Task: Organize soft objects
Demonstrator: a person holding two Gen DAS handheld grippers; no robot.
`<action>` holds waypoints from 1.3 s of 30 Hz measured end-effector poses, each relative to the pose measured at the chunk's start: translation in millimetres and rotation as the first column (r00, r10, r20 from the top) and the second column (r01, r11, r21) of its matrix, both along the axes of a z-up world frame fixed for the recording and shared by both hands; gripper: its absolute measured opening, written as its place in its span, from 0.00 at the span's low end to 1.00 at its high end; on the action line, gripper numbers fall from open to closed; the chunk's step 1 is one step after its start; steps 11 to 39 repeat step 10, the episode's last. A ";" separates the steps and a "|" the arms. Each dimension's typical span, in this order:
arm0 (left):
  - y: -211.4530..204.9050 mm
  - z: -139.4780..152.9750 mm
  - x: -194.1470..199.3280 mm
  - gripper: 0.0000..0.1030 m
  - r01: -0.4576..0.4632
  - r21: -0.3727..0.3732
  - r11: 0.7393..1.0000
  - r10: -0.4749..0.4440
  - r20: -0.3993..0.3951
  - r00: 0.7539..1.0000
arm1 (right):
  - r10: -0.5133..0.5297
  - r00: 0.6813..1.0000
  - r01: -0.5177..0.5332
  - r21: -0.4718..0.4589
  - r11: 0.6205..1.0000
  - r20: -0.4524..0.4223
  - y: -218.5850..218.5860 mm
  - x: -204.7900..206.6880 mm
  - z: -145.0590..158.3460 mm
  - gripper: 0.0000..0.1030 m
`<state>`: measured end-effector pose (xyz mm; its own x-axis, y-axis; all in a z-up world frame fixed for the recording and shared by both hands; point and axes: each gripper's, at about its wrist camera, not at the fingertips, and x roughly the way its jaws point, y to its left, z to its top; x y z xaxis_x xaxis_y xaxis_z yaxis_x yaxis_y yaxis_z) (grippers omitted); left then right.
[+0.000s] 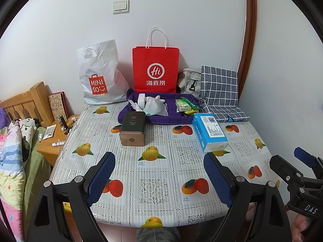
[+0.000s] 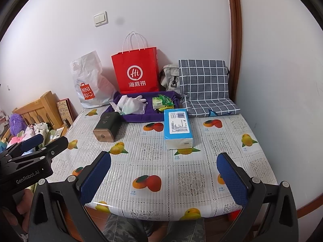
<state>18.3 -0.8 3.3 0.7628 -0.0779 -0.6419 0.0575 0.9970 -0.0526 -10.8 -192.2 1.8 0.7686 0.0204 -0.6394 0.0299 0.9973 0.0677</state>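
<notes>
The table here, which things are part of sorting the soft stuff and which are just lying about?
Belongs to the job:
purple tray
white glove
green wipes pack
blue tissue pack
checked cushion
left gripper and right gripper, both open

Just lying about:
brown tin
red paper bag
Miniso bag
grey backpack

Blue tissue pack [image 1: 210, 132], white end facing the table's near edge, lies flat right of centre. Behind it, at the far edge, a purple cloth tray [image 1: 161, 119] holds white gloves [image 1: 155, 104] left and green packets [image 1: 184, 104] right.
</notes>
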 end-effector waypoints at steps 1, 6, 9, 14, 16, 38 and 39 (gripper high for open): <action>0.0 0.2 0.2 0.86 0.001 0.000 1.000 -0.001 0.000 1.000 | 0.001 1.000 -0.001 0.000 1.000 0.000 -0.2 0.1 -0.2 1.00; -0.4 0.1 0.0 0.86 0.000 0.000 1.000 0.000 0.001 1.000 | 0.000 1.000 0.000 0.002 1.000 -0.002 0.0 -0.3 -0.3 1.00; -0.8 -0.4 0.2 0.86 0.002 -0.002 1.000 -0.002 -0.001 1.000 | 0.000 1.000 0.000 0.005 1.000 -0.004 0.3 0.2 -0.3 1.00; -0.3 -0.9 -0.2 0.86 0.008 -0.004 1.000 -0.008 -0.003 1.000 | 0.001 1.000 -0.001 0.007 1.000 -0.006 0.7 0.9 -0.8 1.00; -0.3 -0.9 -0.2 0.86 0.008 -0.004 1.000 -0.008 -0.003 1.000 | 0.001 1.000 -0.001 0.007 1.000 -0.006 0.7 0.9 -0.8 1.00; -0.3 -0.9 -0.2 0.86 0.008 -0.004 1.000 -0.008 -0.003 1.000 | 0.001 1.000 -0.001 0.007 1.000 -0.006 0.7 0.9 -0.8 1.00; -0.3 -0.9 -0.2 0.86 0.008 -0.004 1.000 -0.008 -0.003 1.000 | 0.001 1.000 -0.001 0.007 1.000 -0.006 0.7 0.9 -0.8 1.00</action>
